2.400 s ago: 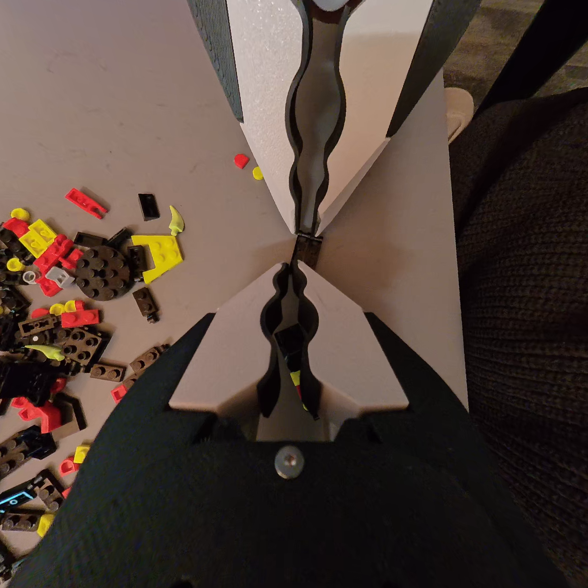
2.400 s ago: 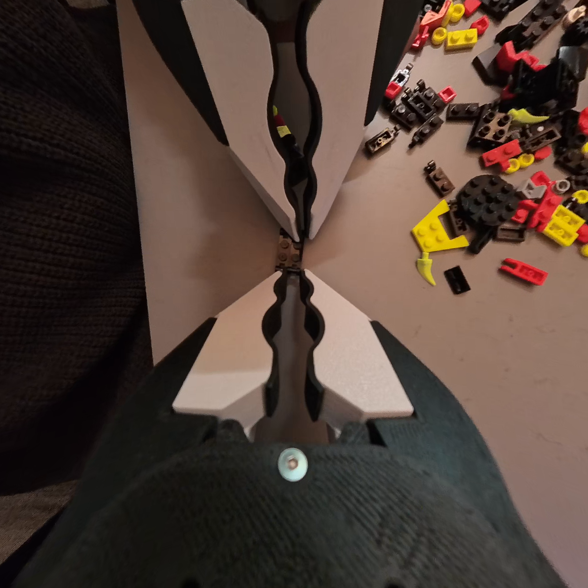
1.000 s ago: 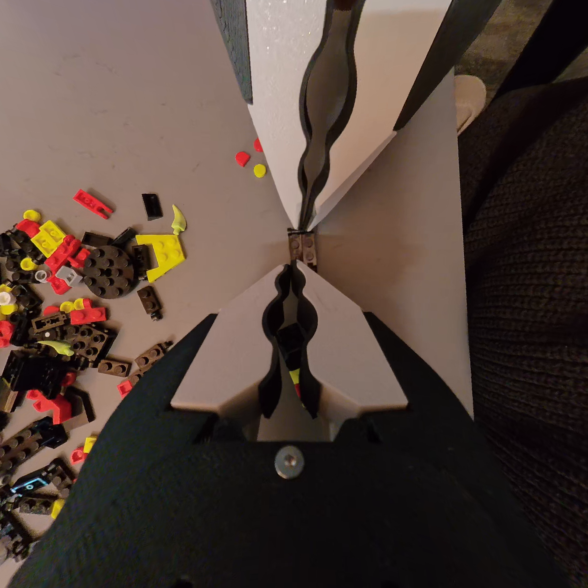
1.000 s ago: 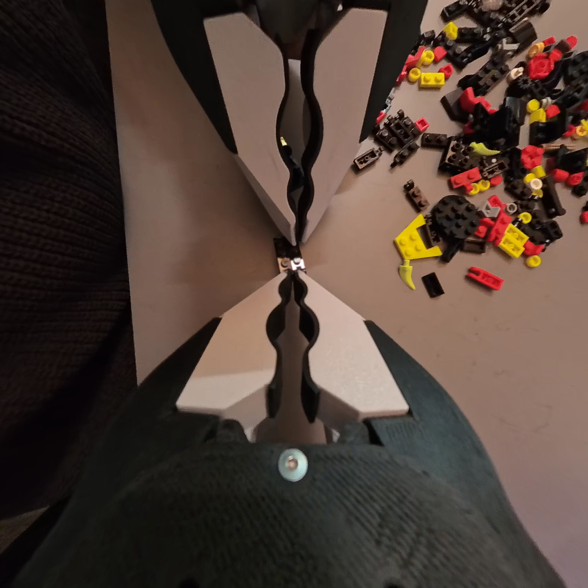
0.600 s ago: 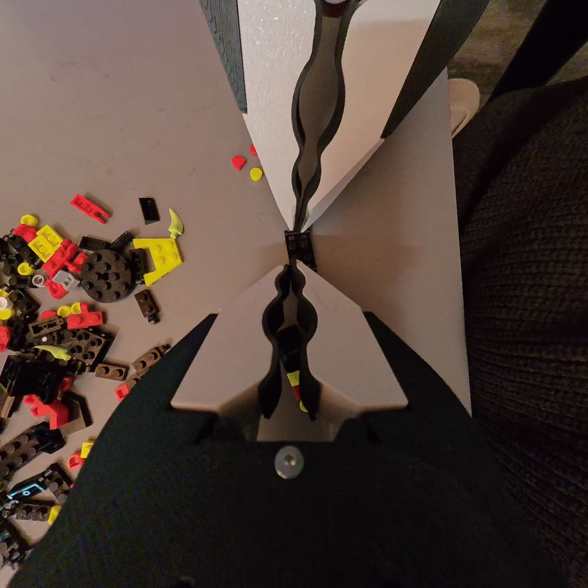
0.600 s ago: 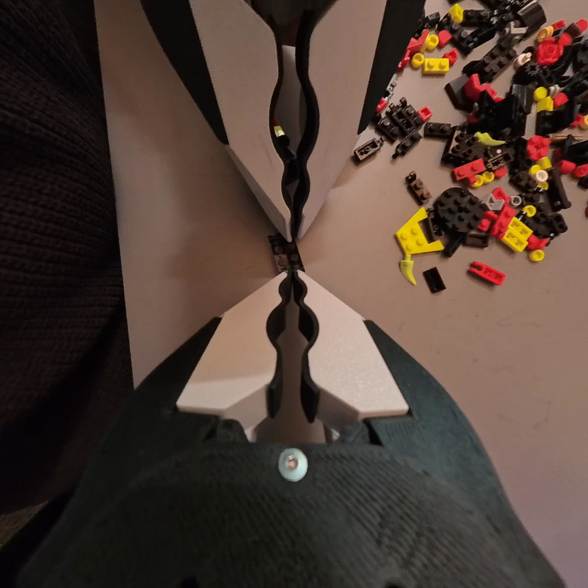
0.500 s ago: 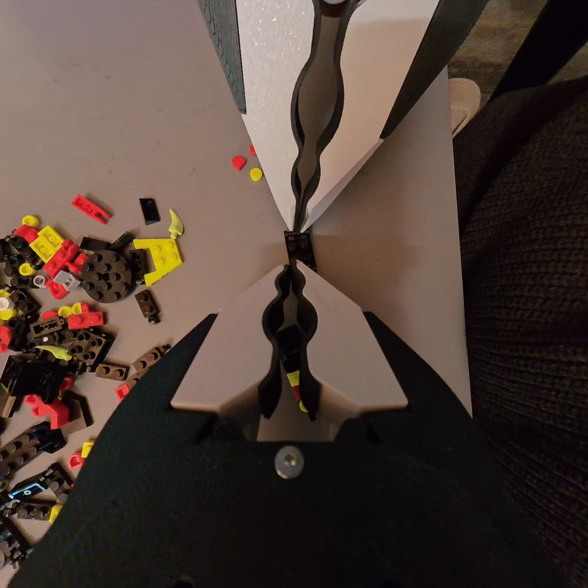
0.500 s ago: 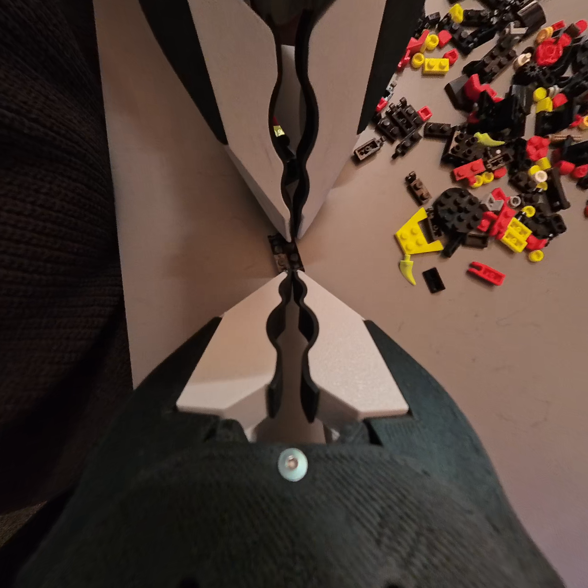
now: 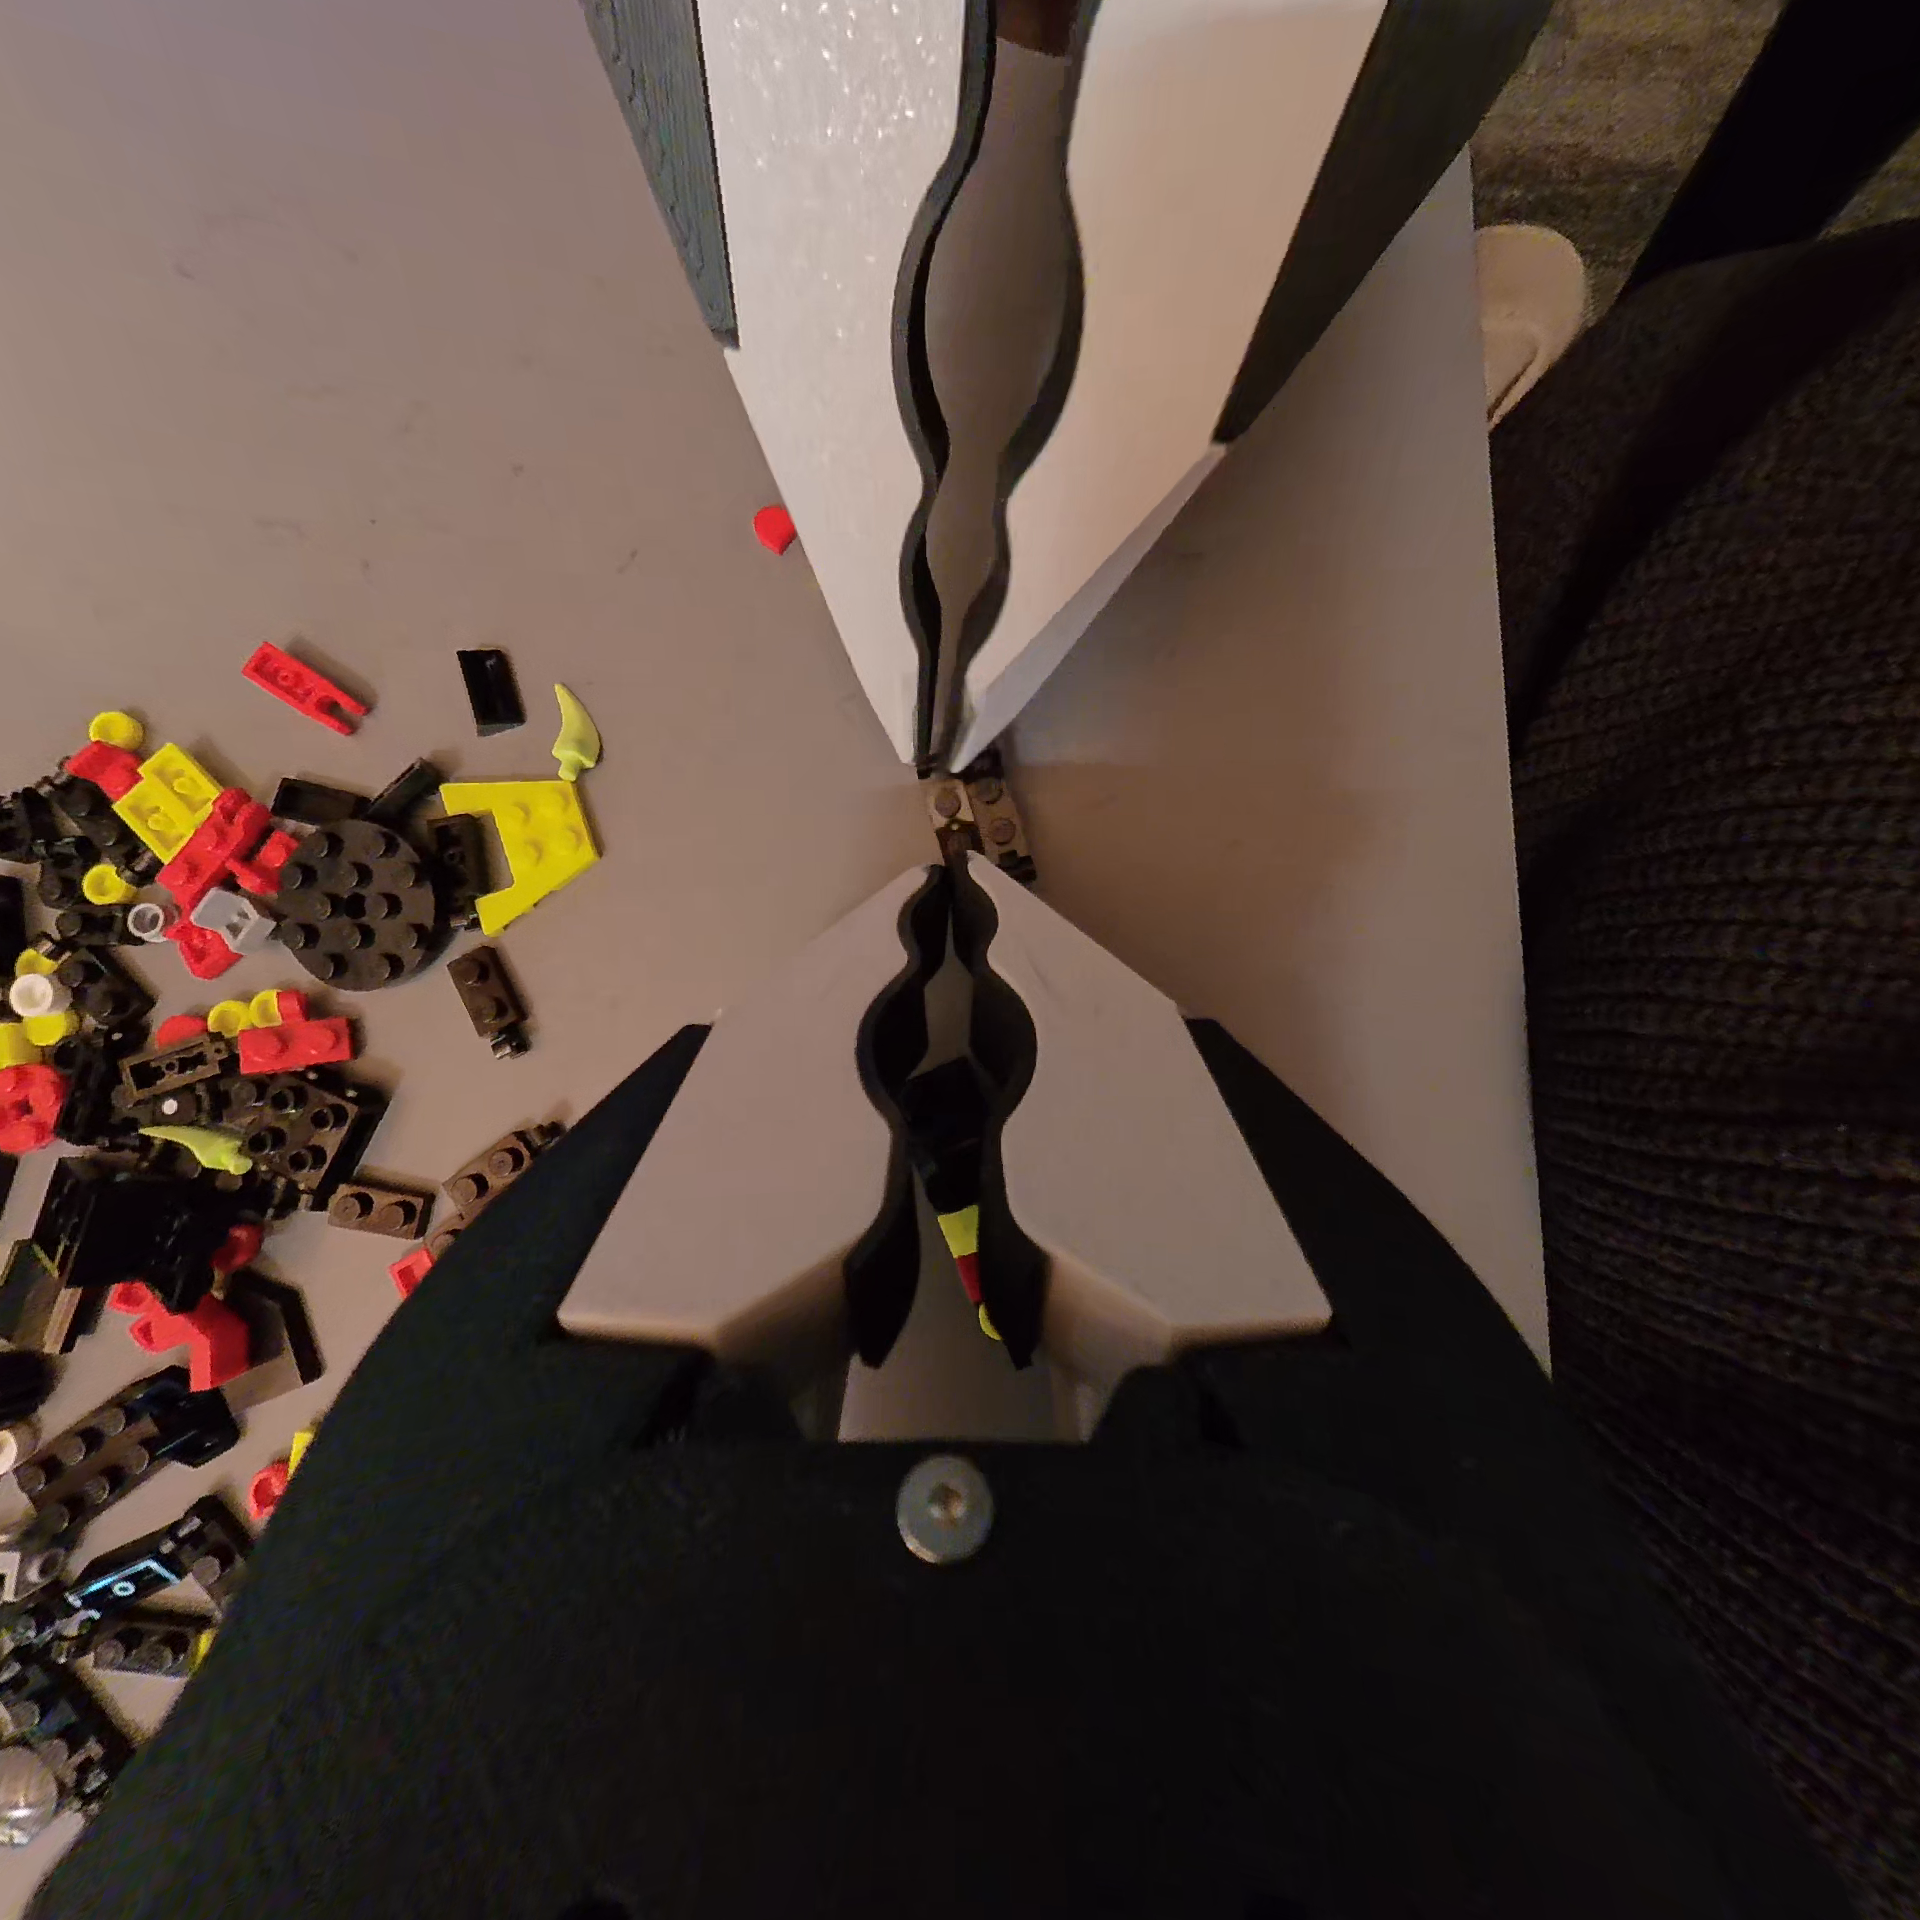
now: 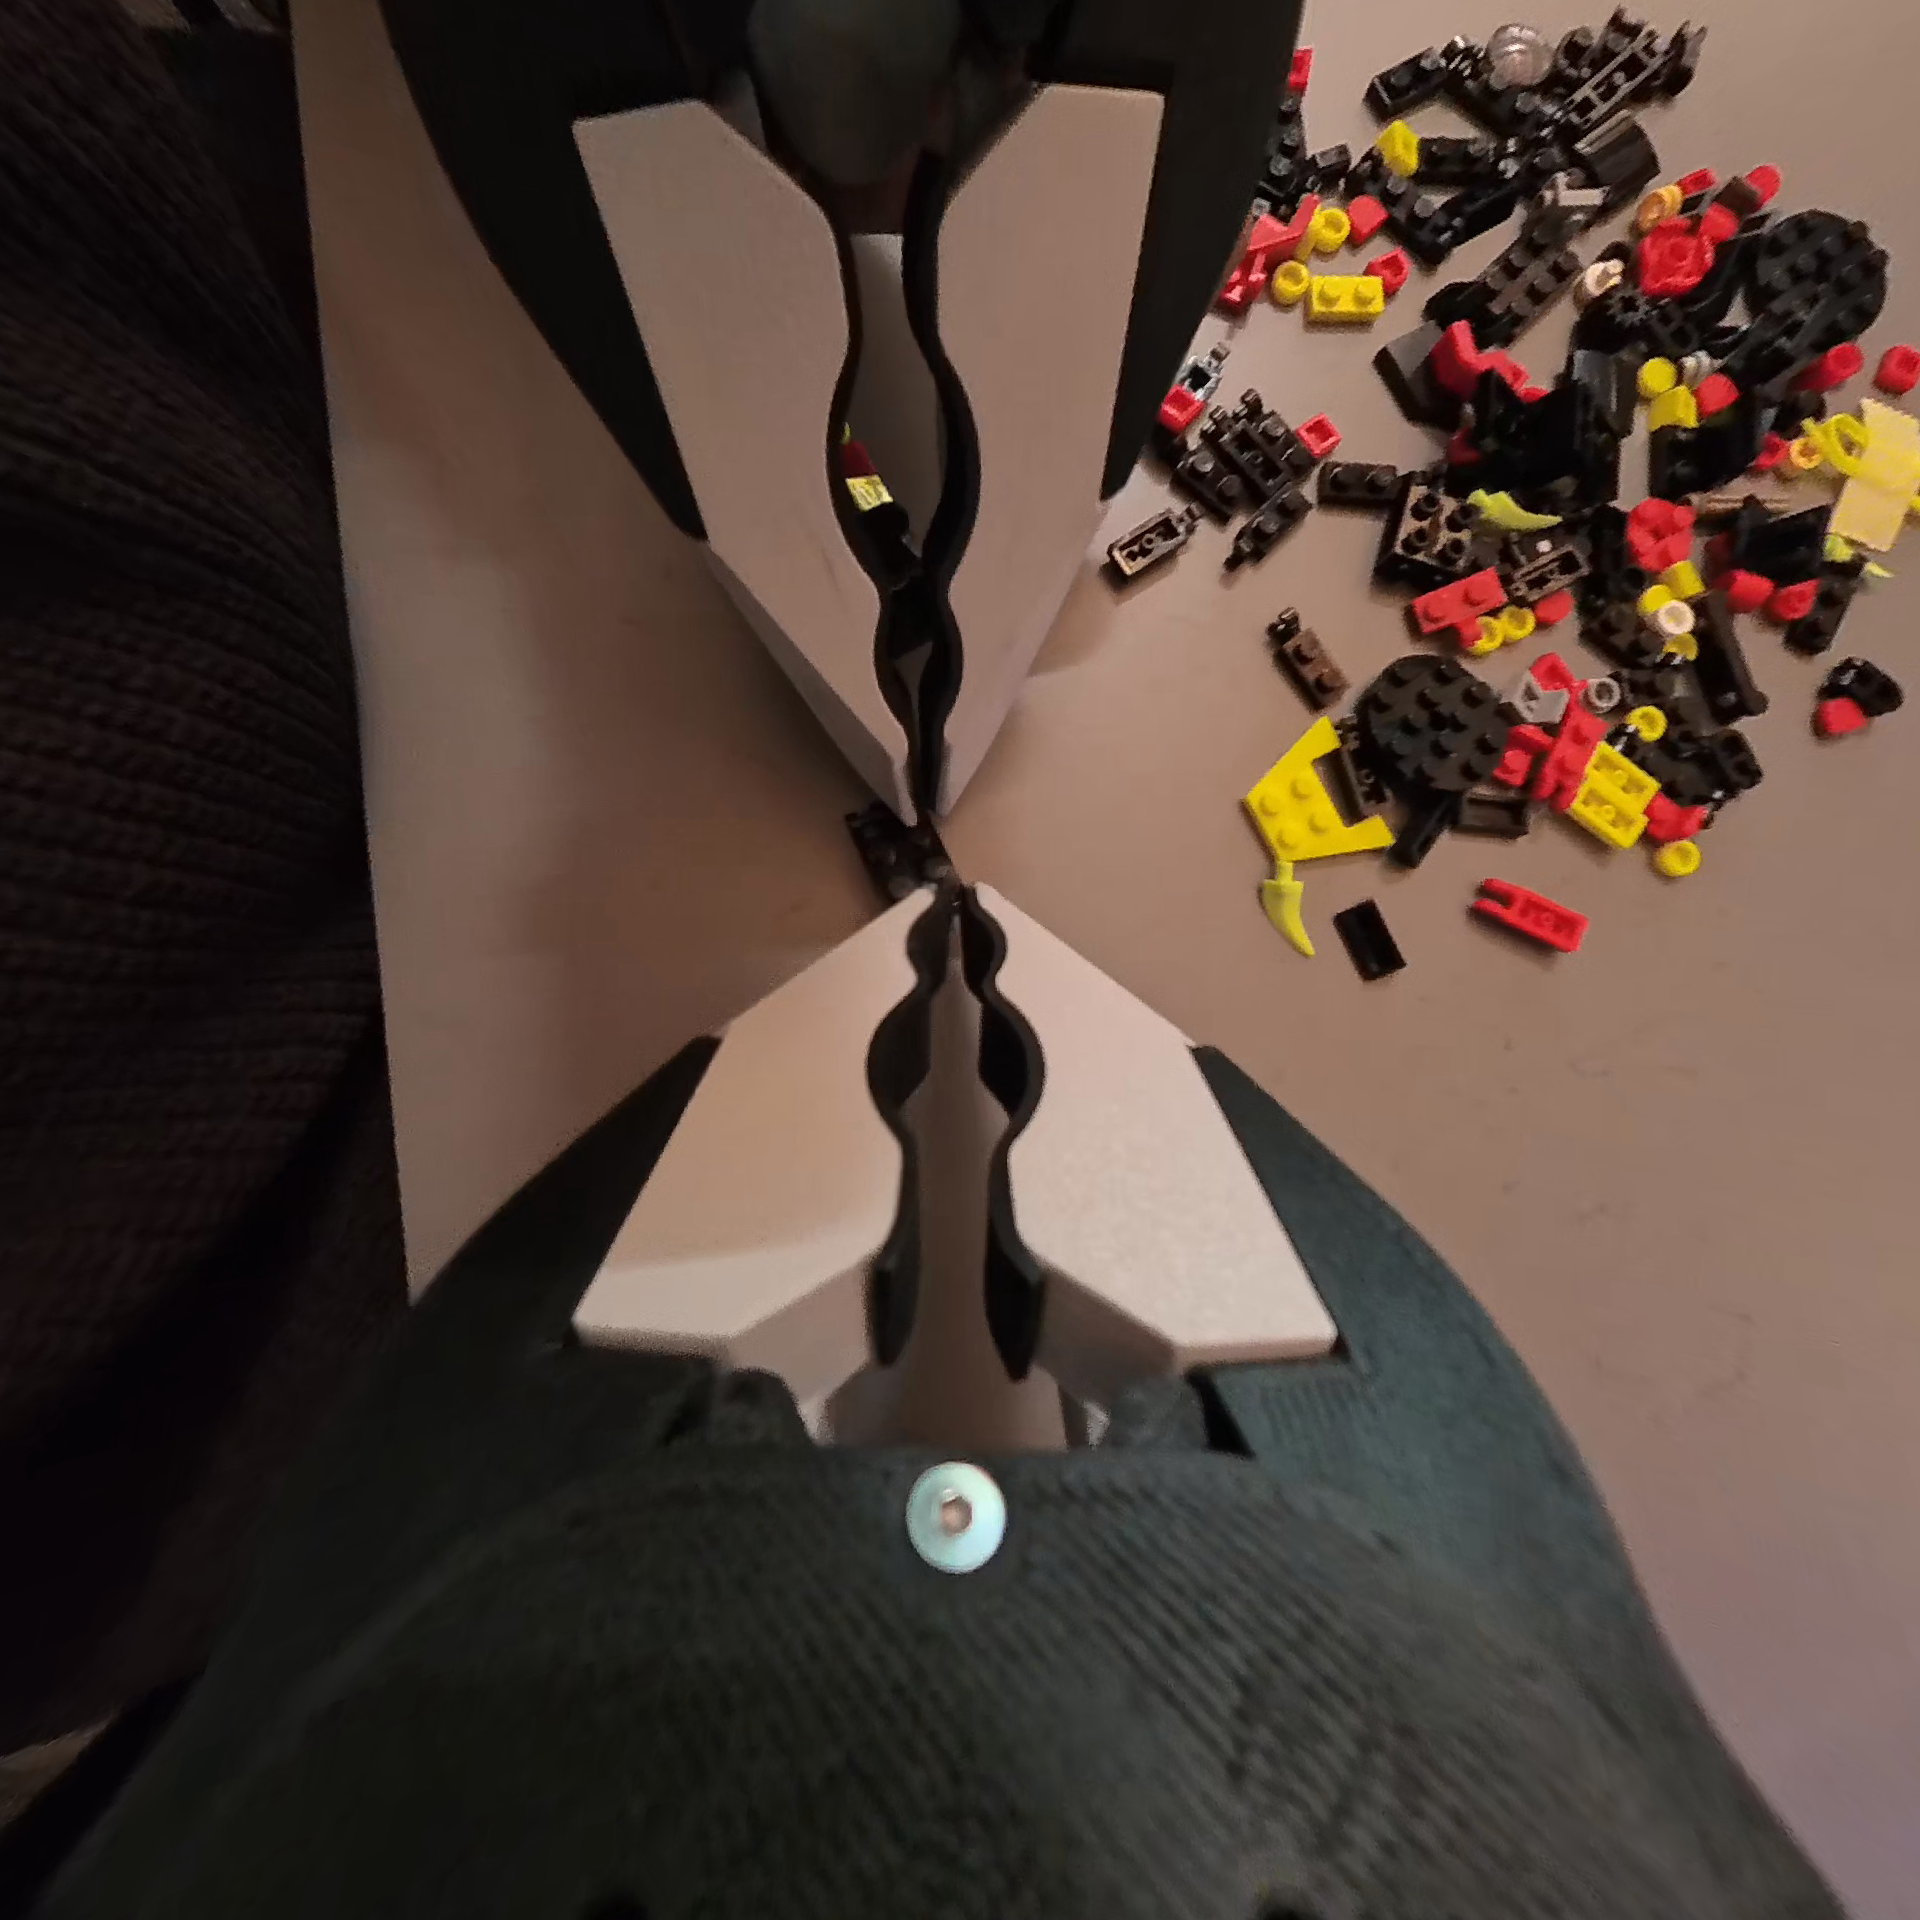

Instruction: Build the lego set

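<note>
Left gripper (image 9: 951, 878): jaws pressed together at the tips, pinching the near end of a small dark plate assembly (image 9: 982, 821). Right gripper (image 10: 951, 899): jaws likewise closed, gripping the same assembly (image 10: 896, 850) from the opposite end. The two grippers meet tip to tip, with the assembly held between them above the table (image 9: 312, 312), close to its edge.

The assembly is made of dark brown or black studded plates; round studs show on its upper face in the left wrist view. How many plates it comprises cannot be told. Deeper in the left gripper's throat sits a further black piece with yellow and red parts (image 9: 956, 1195), lodged between the wavy black pads.

Gripper fingers are pale, flat-faced wedges with matte surfaces, lined with black scalloped pads; bodies are black, ribbed plastic with one bright screw each.

The table surface is smooth, dull grey-beige. A loose heap of pieces (image 10: 1558, 468) lies well apart from the jaws: black, red and yellow parts. At its near margin are a yellow wedge plate (image 10: 1304, 805), a round black studded plate (image 10: 1429, 722), a lime claw (image 10: 1288, 909), a small black tile (image 10: 1369, 940) and a red clip plate (image 10: 1527, 914). One red round piece (image 9: 774, 528) lies alone beside the right gripper's finger.

Dark knitted fabric (image 9: 1714, 935) fills the area past the table edge.
</note>
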The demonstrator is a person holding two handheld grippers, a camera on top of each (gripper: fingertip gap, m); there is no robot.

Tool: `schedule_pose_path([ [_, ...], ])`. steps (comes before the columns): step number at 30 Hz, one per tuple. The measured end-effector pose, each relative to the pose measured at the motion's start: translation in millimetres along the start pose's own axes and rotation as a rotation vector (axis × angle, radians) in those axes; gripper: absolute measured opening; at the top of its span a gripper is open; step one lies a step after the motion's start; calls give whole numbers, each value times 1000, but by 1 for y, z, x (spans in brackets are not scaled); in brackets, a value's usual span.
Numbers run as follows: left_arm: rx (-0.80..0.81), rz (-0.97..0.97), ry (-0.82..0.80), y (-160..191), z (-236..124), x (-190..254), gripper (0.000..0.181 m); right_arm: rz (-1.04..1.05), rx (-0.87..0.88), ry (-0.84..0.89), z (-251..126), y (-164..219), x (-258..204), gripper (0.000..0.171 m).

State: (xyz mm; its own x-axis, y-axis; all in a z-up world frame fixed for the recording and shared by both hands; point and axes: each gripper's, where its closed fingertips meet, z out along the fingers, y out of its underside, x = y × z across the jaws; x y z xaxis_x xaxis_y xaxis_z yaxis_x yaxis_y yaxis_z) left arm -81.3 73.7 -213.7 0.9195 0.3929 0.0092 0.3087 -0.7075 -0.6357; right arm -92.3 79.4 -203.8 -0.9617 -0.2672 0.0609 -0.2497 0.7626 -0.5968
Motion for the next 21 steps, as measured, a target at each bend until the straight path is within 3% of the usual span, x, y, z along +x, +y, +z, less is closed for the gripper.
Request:
schedule_pose_path([
  [10, 3, 2, -4, -1, 0, 0, 1, 11, -28, -28, 5, 3, -5, 0],
  [21, 9, -4, -12, -2, 1, 0, 1, 268, 4, -153, 6, 4, -5, 0],
])
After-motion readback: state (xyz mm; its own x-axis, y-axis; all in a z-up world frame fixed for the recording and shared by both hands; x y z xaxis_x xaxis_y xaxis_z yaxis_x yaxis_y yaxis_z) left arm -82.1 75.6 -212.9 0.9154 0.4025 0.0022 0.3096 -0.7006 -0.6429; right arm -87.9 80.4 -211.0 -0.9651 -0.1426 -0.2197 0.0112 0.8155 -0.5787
